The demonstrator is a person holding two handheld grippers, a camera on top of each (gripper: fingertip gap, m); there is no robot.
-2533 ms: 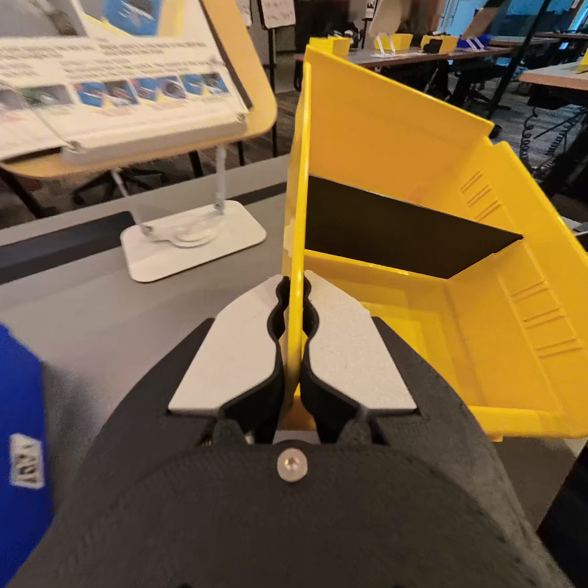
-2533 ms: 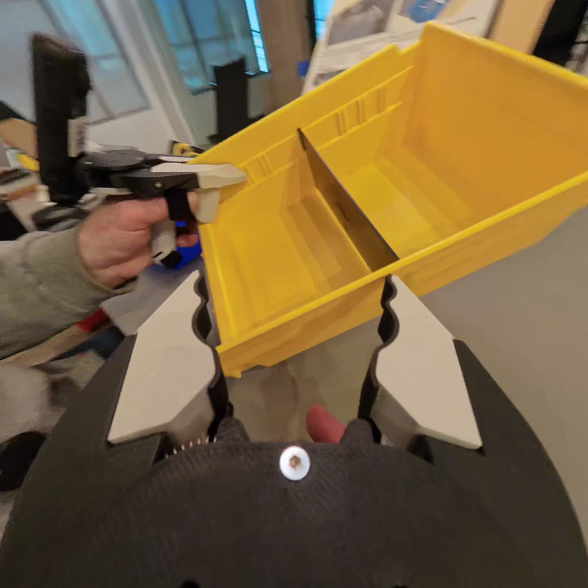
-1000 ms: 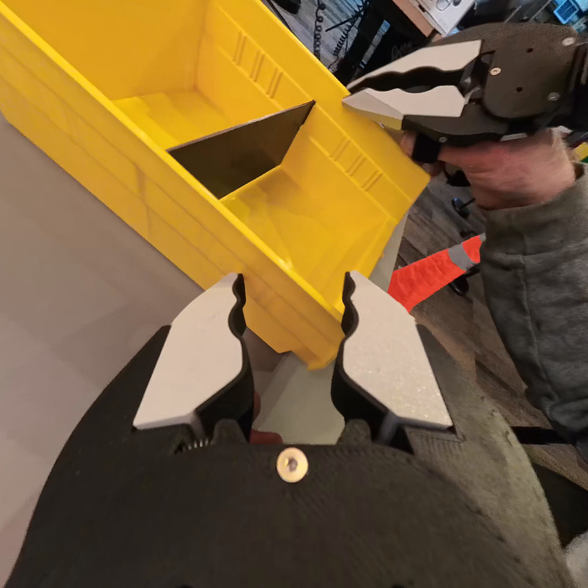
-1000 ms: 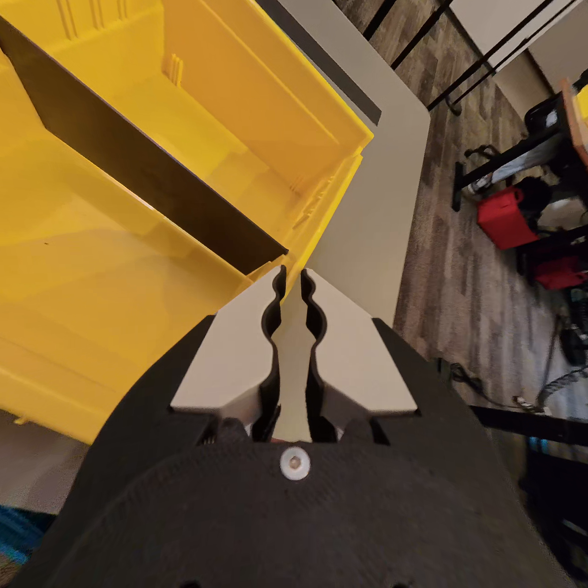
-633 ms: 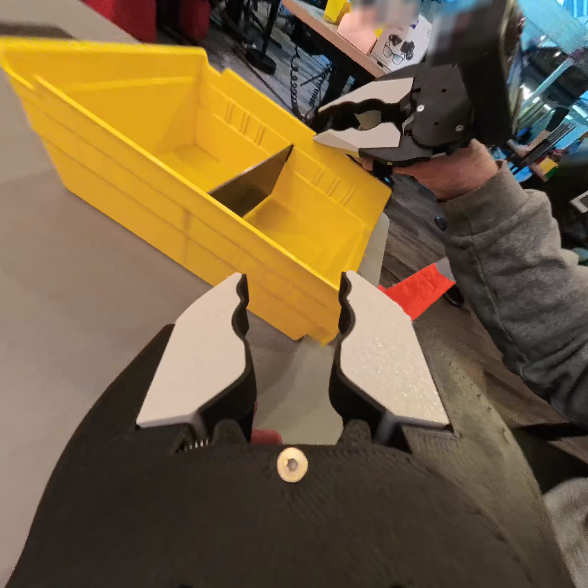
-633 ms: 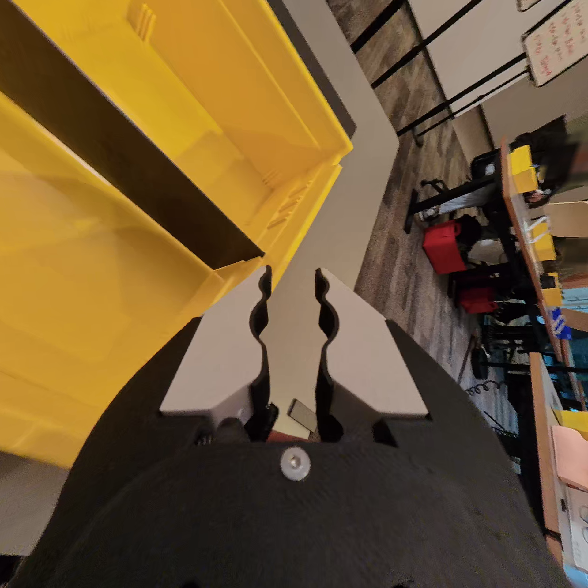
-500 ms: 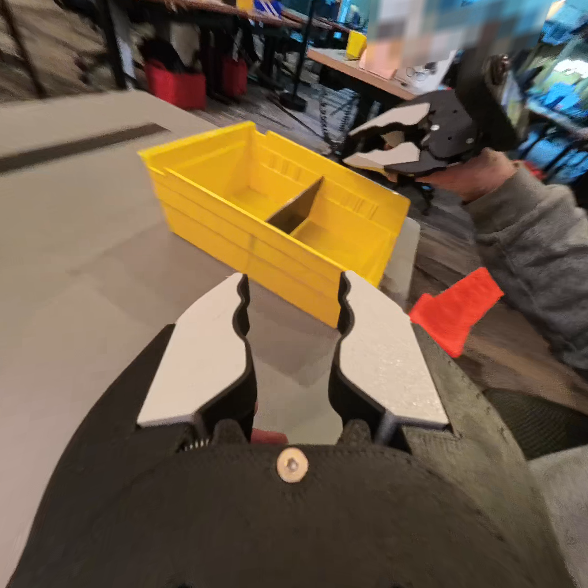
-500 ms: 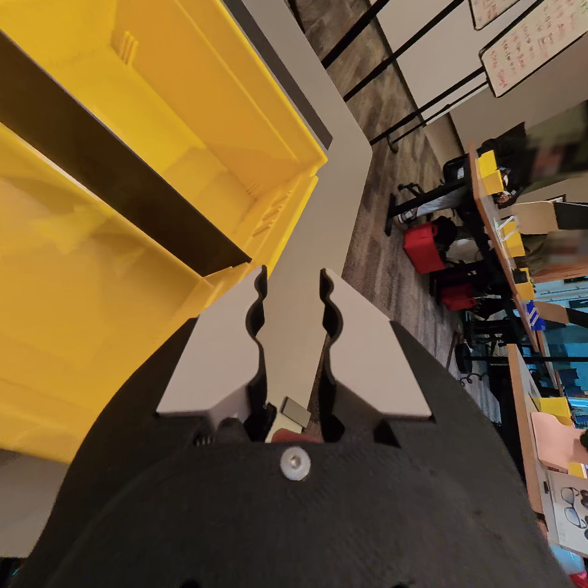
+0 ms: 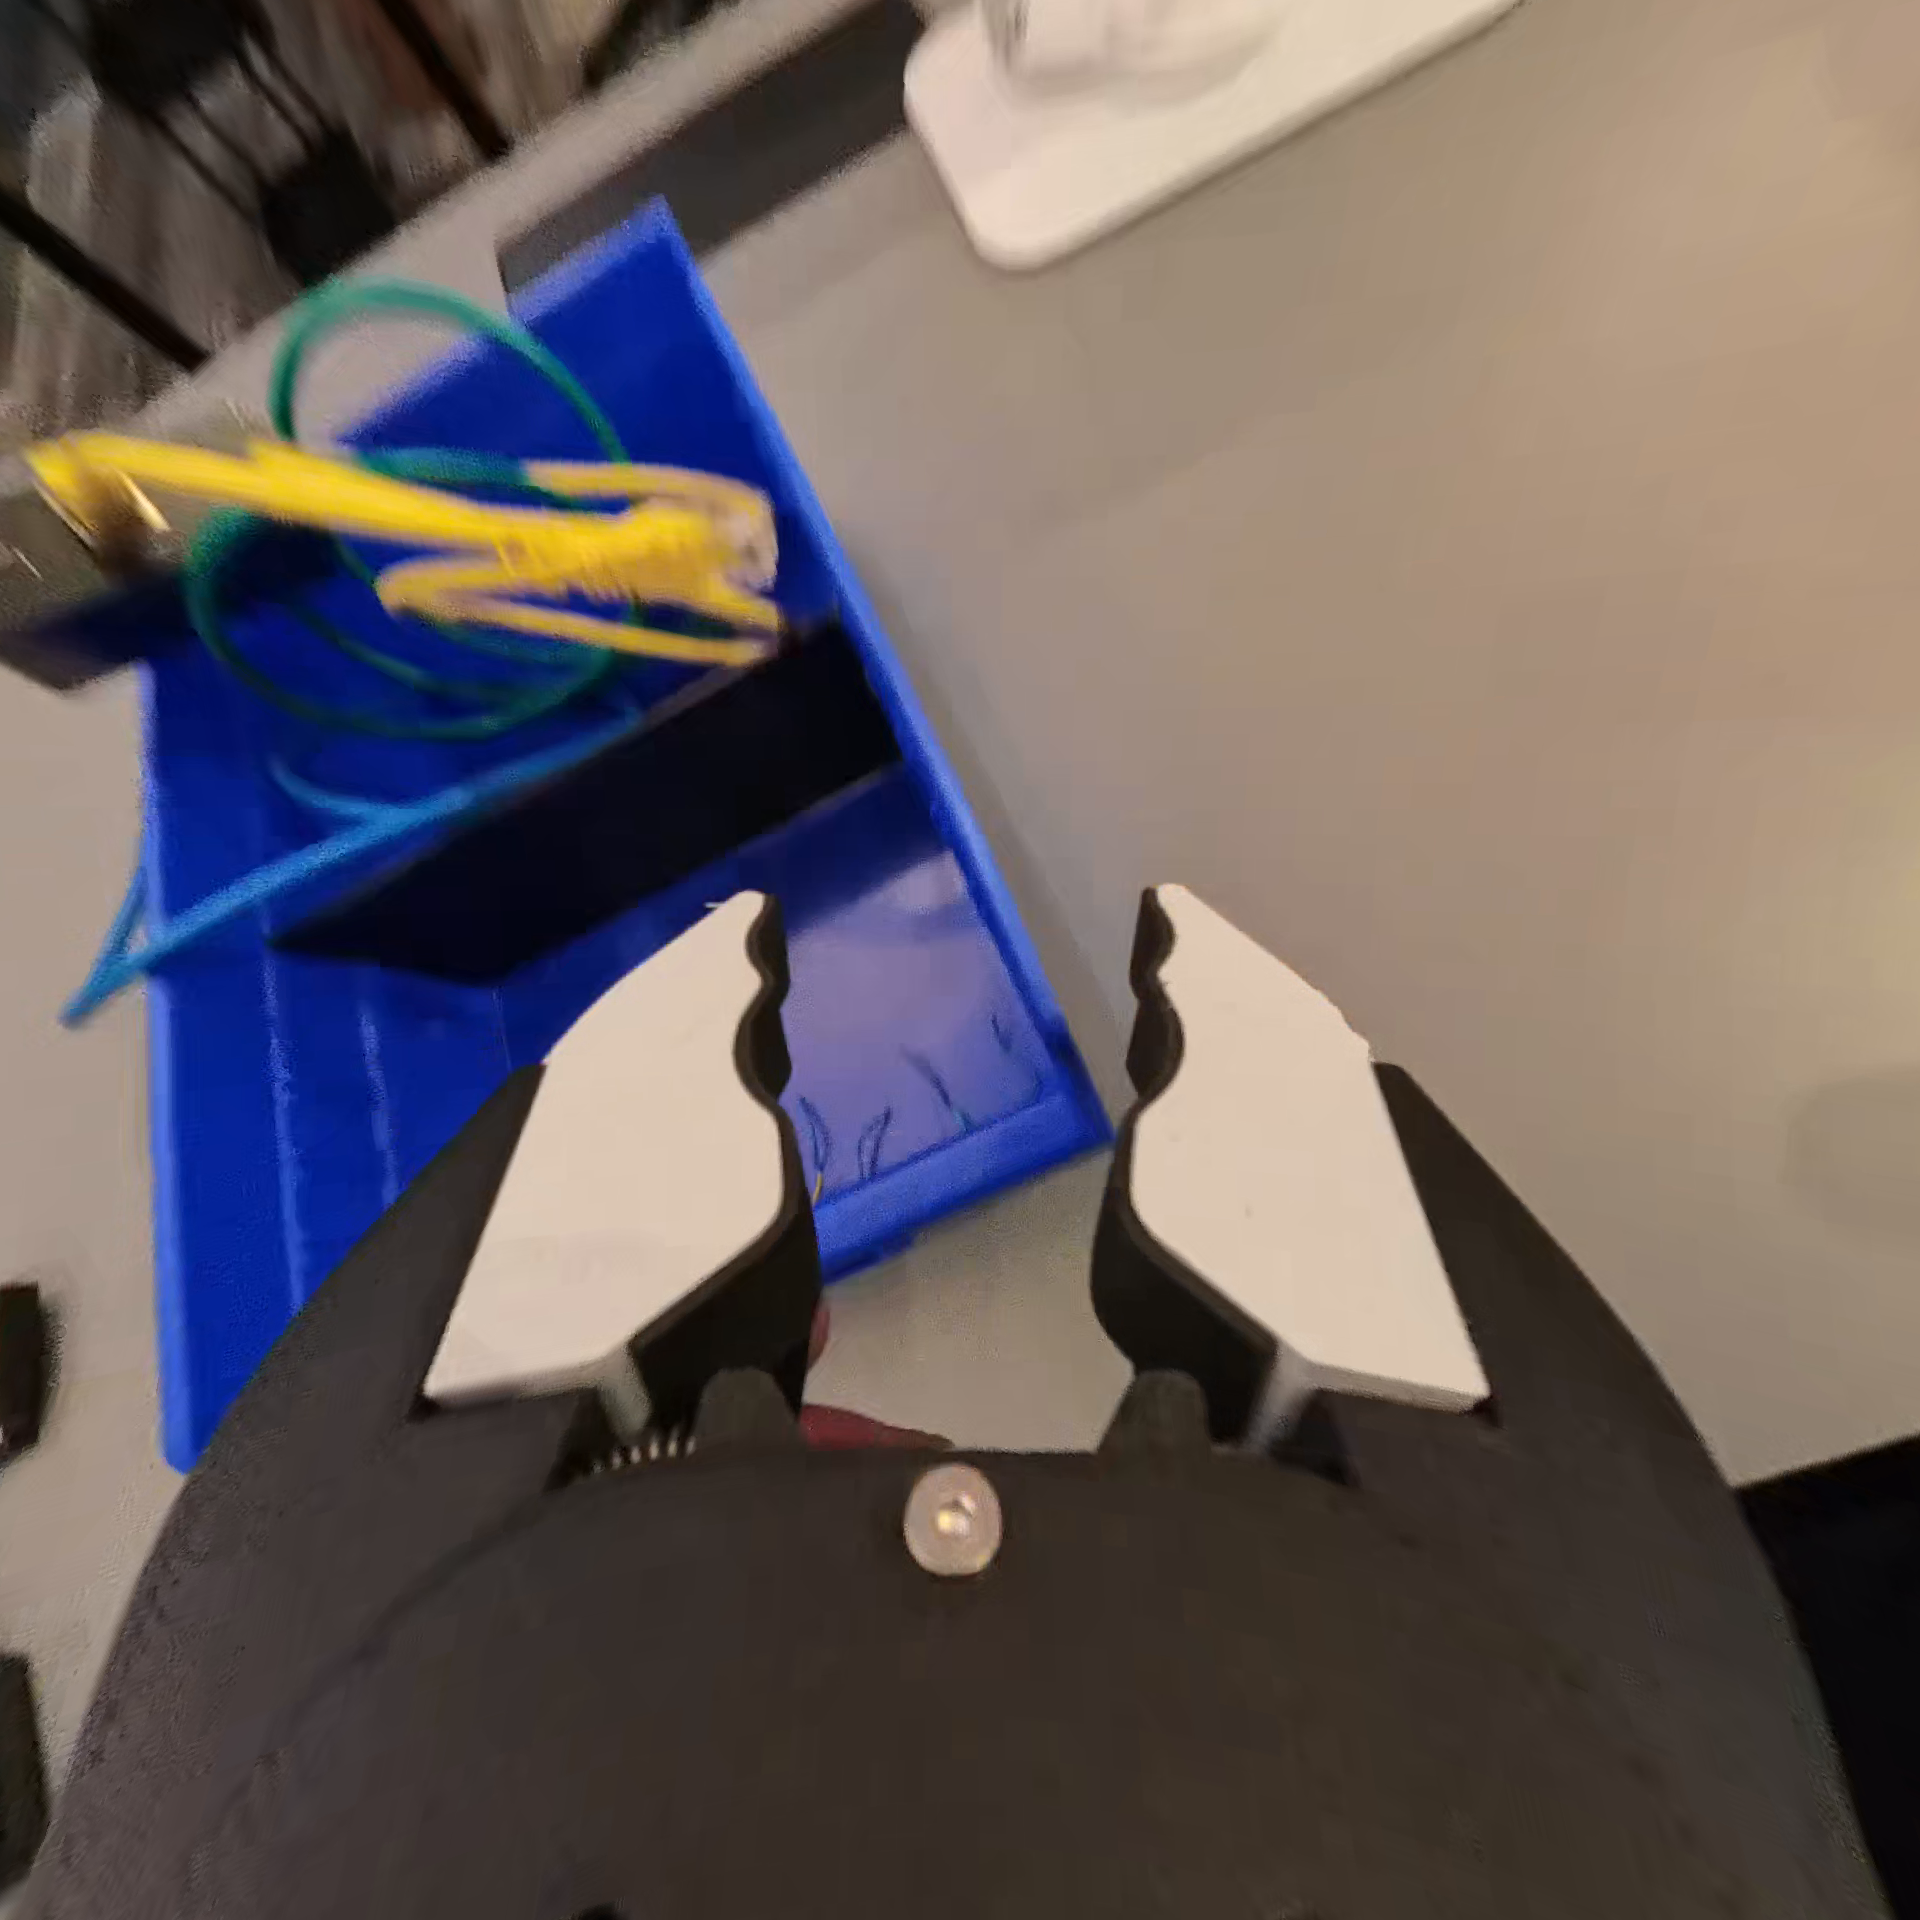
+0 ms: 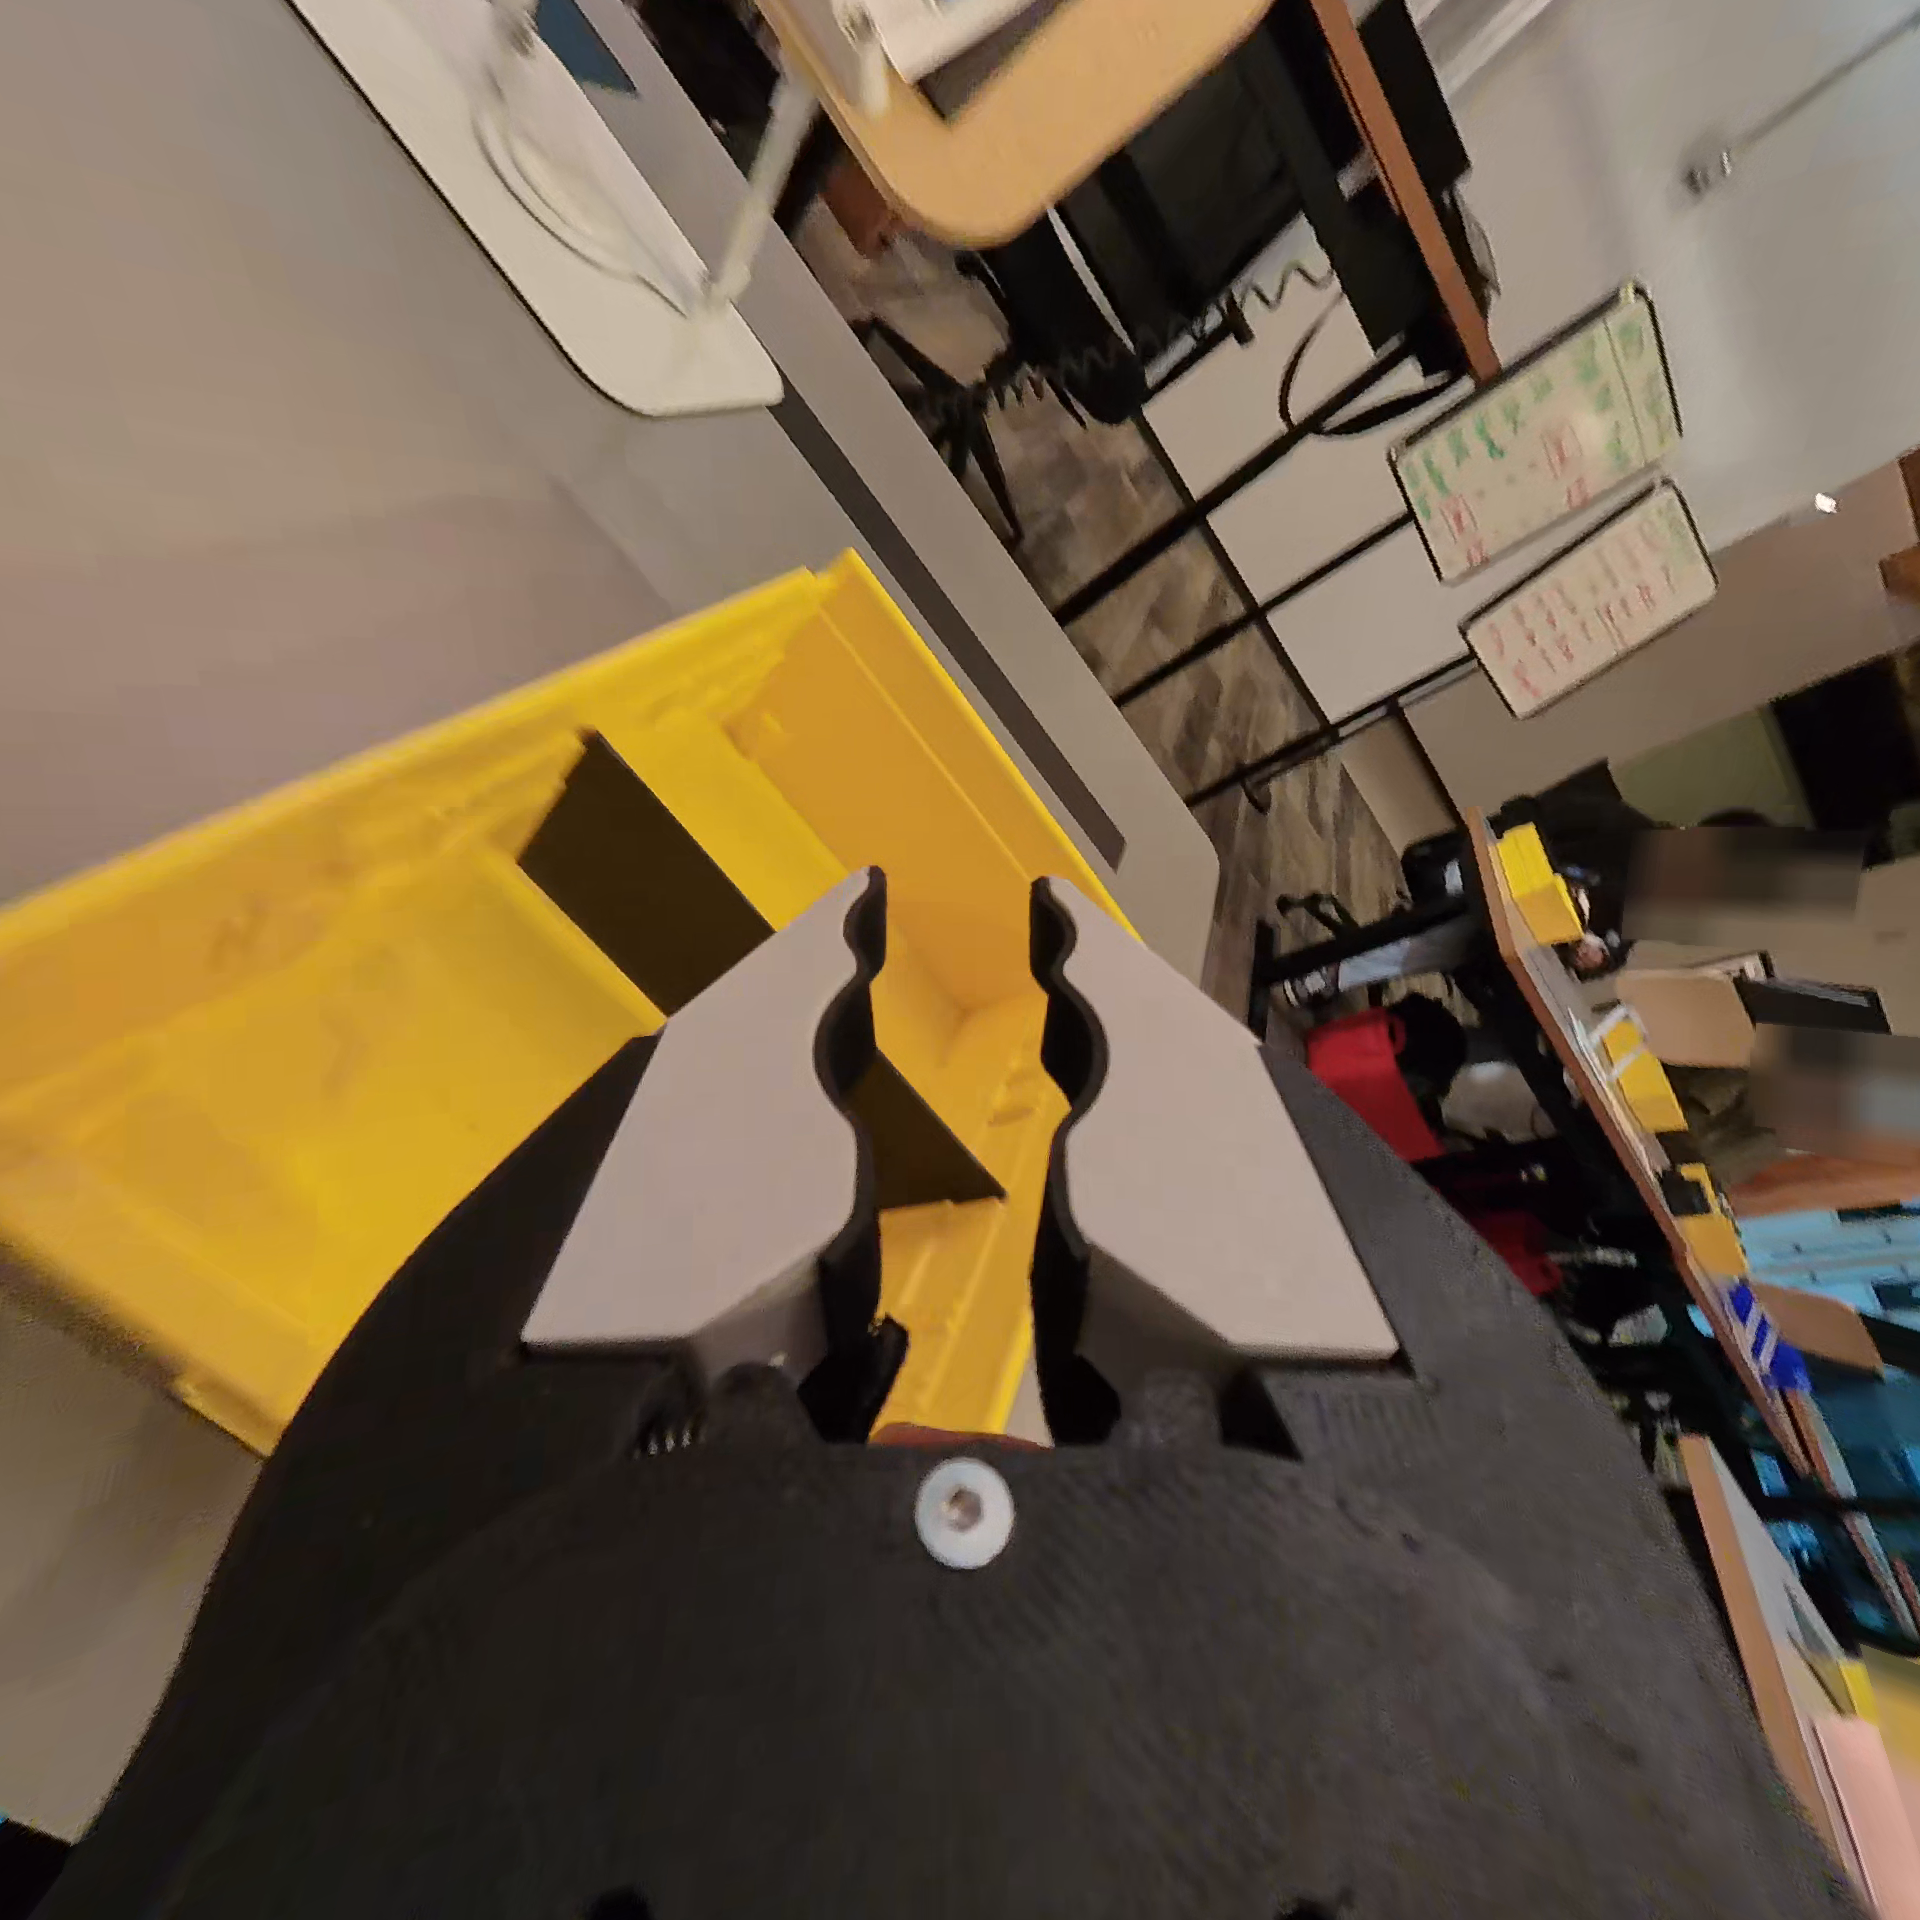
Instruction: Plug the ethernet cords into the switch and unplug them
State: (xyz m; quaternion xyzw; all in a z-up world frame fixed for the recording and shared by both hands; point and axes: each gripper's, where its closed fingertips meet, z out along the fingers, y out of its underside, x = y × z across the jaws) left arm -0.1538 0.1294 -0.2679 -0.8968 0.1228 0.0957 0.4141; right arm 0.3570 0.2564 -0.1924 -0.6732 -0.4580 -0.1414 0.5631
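In the left wrist view a blue bin (image 9: 925,810) with a black divider (image 9: 582,831) lies on the grey table. Yellow (image 9: 582,551), green (image 9: 312,343) and light blue (image 9: 239,883) ethernet cords sit in its far compartment, blurred. A dark box, perhaps the switch (image 9: 52,582), shows at the left edge. My left gripper (image 9: 951,914) is open and empty above the bin's near end. My right gripper (image 10: 956,894) is open and empty above a yellow bin (image 10: 260,1039) with a black divider (image 10: 644,883).
A white flat stand base (image 9: 1143,135) sits at the table's far side and also shows in the right wrist view (image 10: 623,281). The table edge (image 10: 997,665) runs beside the yellow bin. Beyond it are desks, whiteboards (image 10: 1538,457) and red boxes (image 10: 1351,1049). Spacing between my two grippers at the tips: around 55 centimetres.
The left gripper has swung away from the yellow bin to the blue bin with the cords. The right gripper has pulled back from the yellow bin and opened wider.
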